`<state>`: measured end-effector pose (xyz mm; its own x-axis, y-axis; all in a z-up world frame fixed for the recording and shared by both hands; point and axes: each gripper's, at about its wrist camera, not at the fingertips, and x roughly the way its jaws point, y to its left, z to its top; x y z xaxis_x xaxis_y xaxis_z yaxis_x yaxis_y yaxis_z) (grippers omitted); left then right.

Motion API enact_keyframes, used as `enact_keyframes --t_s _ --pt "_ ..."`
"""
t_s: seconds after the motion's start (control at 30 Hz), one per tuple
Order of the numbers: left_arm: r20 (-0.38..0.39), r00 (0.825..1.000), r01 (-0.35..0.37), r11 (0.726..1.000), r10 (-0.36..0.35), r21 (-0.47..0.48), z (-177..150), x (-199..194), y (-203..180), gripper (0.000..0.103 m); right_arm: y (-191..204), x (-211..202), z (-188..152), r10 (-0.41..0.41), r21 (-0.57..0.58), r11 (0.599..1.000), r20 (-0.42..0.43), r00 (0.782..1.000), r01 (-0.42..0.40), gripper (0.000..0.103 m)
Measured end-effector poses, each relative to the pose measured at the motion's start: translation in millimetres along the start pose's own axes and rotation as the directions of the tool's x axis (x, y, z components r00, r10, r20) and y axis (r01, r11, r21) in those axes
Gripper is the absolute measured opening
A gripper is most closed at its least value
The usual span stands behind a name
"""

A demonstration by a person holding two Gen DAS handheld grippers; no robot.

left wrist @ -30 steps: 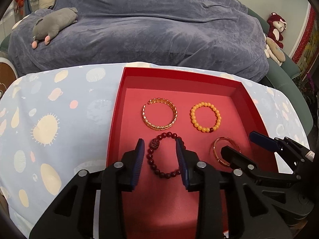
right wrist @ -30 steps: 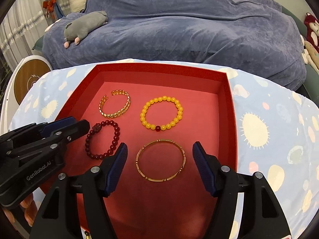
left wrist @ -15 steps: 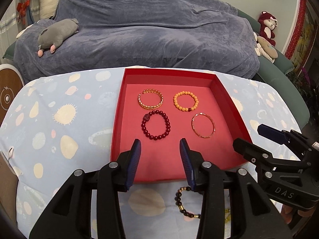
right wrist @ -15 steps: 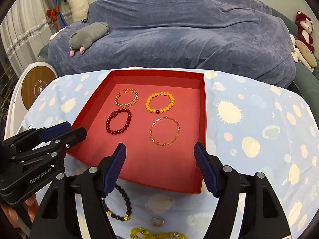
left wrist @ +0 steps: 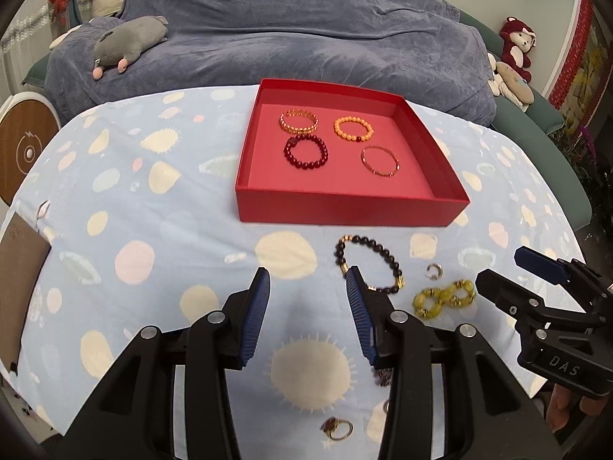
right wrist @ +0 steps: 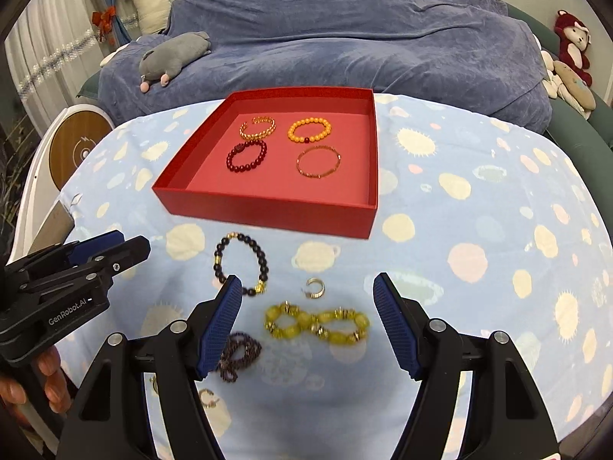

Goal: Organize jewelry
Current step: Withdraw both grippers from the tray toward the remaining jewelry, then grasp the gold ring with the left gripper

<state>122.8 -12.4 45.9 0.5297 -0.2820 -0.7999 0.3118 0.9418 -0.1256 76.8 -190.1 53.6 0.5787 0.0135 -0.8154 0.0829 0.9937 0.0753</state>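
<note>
A red tray [left wrist: 345, 211] [right wrist: 268, 212] on the table holds several bracelets: gold chain [left wrist: 299, 122], orange beads [left wrist: 353, 129], dark red beads [left wrist: 305, 152], thin gold bangle [left wrist: 380, 161]. In front of the tray lie a dark bead bracelet [right wrist: 241, 264] [left wrist: 369, 264], a small silver ring [right wrist: 315, 288], a yellow bead bracelet [right wrist: 317, 324] [left wrist: 444, 298], a purple bead strand [right wrist: 237, 354] and small rings [left wrist: 337, 428]. My left gripper [left wrist: 308, 316] is open and empty, above the cloth. My right gripper [right wrist: 308, 326] is open and empty, over the yellow bracelet.
The table has a light blue patterned cloth [left wrist: 134, 199]. Behind it is a sofa under a blue-grey blanket [left wrist: 306, 30] with a grey plush toy [left wrist: 126, 42]. A brown card [left wrist: 17, 268] lies at the table's left edge.
Both grippers have pulled back from over the tray toward the table's front. The loose jewelry in front of the tray has come into view. Both stay open and empty.
</note>
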Motion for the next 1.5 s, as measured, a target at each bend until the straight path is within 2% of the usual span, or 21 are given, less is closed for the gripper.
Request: enact_keyframes --t_s 0.3,0.6,1.03,1.17,1.27,1.3,1.4,1.47,1.5 --pt "-0.063 0.998 0.005 1.000 -0.006 -0.006 -61.6 -13.6 -6.8 0.040 -6.0 -13.3 -62.9 -0.008 0.050 0.999 -0.059 0.998 0.011 0.068" --pt "-0.097 0.995 0.006 1.000 -0.007 -0.012 -100.0 -14.2 -11.2 0.041 -12.2 -20.2 -97.3 -0.021 0.069 0.997 -0.082 0.996 0.027 0.068" --pt "-0.110 0.994 -0.009 1.000 0.010 0.011 -107.5 -2.5 -12.7 0.040 -9.6 -16.5 -107.2 -0.021 0.060 0.998 -0.087 0.996 0.026 0.068" --pt "-0.107 0.994 0.008 1.000 -0.008 0.001 -105.1 -3.2 -15.3 0.040 -9.1 -16.2 -106.9 -0.021 0.060 0.998 -0.087 0.996 0.026 0.068" --pt "-0.110 0.994 0.014 1.000 -0.014 -0.001 -103.8 -1.3 -18.2 0.042 -8.4 -15.7 -106.6 -0.018 0.064 0.998 -0.088 0.996 0.024 0.068" --pt "-0.113 0.994 0.009 1.000 -0.010 -0.008 -103.7 0.2 -18.4 0.047 -7.6 -15.7 -106.4 -0.017 0.062 0.998 -0.087 0.996 0.023 0.068" --pt "-0.097 0.995 -0.005 1.000 0.004 -0.003 -104.2 1.8 -19.3 0.047 -6.5 -15.4 -106.3 -0.018 0.054 0.998 -0.087 0.996 0.023 0.068" --pt "-0.087 0.996 -0.013 1.000 0.014 0.006 -104.2 1.6 -19.3 0.040 -6.2 -15.2 -106.7 -0.017 0.054 0.998 -0.089 0.996 0.022 0.068" --pt "-0.085 0.996 -0.008 1.000 0.008 0.005 -104.0 1.5 -18.0 0.031 -6.5 -15.1 -106.5 -0.017 0.056 0.998 -0.089 0.996 0.022 0.068"
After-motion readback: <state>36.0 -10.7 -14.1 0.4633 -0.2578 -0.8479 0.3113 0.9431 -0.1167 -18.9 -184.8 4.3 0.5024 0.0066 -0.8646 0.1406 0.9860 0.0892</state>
